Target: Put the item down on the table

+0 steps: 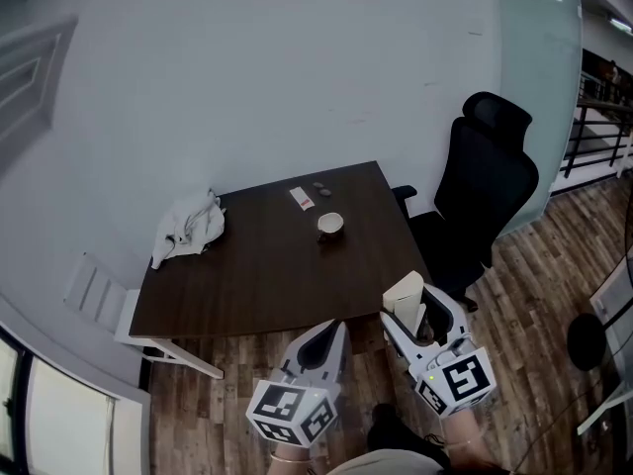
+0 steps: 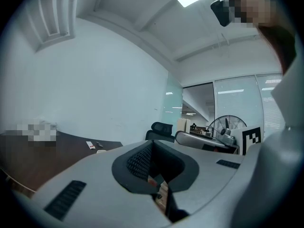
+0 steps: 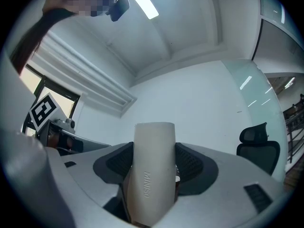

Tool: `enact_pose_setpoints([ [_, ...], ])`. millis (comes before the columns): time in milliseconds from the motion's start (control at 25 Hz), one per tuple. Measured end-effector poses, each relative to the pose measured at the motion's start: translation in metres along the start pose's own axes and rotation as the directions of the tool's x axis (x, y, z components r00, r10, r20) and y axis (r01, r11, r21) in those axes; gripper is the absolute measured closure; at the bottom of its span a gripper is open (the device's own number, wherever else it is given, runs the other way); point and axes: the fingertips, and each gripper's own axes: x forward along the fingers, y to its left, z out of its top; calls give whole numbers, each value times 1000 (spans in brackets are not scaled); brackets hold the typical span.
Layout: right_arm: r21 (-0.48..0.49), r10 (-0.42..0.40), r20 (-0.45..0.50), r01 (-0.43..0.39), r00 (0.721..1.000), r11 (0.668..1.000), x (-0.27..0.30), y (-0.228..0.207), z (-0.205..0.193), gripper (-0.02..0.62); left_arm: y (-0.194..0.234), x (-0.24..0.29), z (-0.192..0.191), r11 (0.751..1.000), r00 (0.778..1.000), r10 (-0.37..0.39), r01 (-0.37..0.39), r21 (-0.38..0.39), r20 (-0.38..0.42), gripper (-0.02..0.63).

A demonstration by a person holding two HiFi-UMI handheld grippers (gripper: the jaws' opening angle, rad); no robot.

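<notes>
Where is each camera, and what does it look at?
Head view: on the person's head, looking steeply down at the dark table; left gripper and right gripper show.
Left gripper view: on the left gripper, looking along its shut, empty jaws toward the table and black chair.
Right gripper view: on the right gripper, looking along jaws clamped on a cream item toward the wall.
Shared: the black chair shows in all three.

Bare near half of table (image 1: 247, 285); cloth (image 1: 190, 228) left, cup (image 1: 330, 225) and card (image 1: 302, 198) farther back.
</notes>
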Motion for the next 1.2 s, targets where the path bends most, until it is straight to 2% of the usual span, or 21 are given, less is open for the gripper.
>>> enact_pose_setpoints([
  [560,-12,71,-51,-71,996,997,88,-80,-31,314,42,109,12,999,999,35,-35,2,-1,589],
  [1200,-49,164,-179,-175,970,983,147,-81,-84,314,96,123,15,991,991,130,-130,-22,-5,589],
])
